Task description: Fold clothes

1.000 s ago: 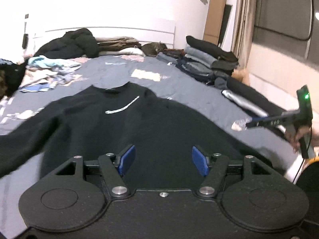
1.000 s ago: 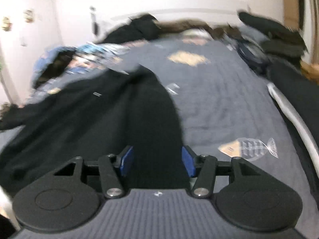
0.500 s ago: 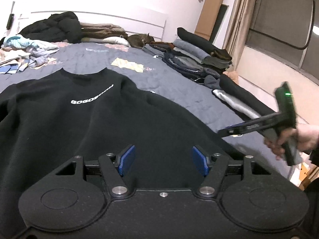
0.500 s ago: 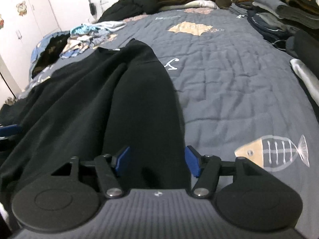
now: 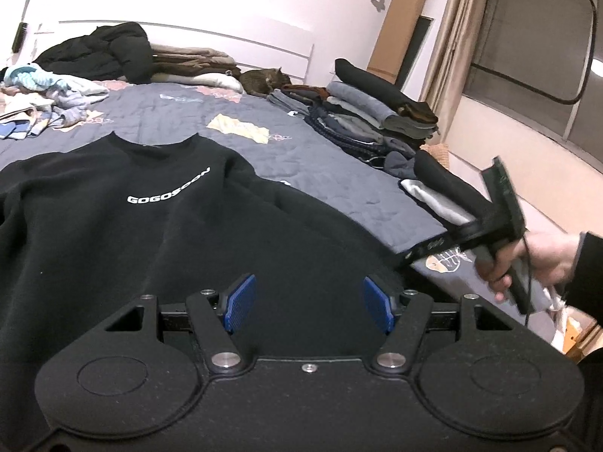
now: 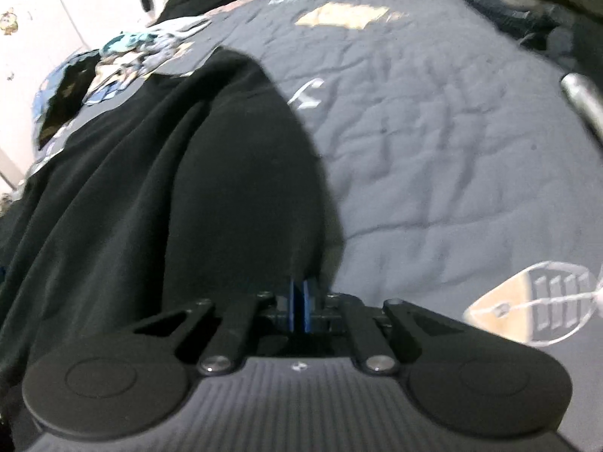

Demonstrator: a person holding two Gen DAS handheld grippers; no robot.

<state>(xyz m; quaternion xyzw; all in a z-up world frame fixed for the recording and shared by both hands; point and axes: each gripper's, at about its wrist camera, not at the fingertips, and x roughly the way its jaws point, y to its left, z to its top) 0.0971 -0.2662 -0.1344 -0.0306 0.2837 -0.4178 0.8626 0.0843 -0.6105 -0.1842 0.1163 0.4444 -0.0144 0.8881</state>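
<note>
On the bed's near edge, the sweater lies spread, collar far; my right tongs pinch its right sleeve, which runs lengthwise away; my left tongs gape over the hem.

Right of the black sweatshirt, open bed lies clear up to the stacked folded clothes. Beyond its collar, more bare quilt; loose laundry crowds the far left.
</note>
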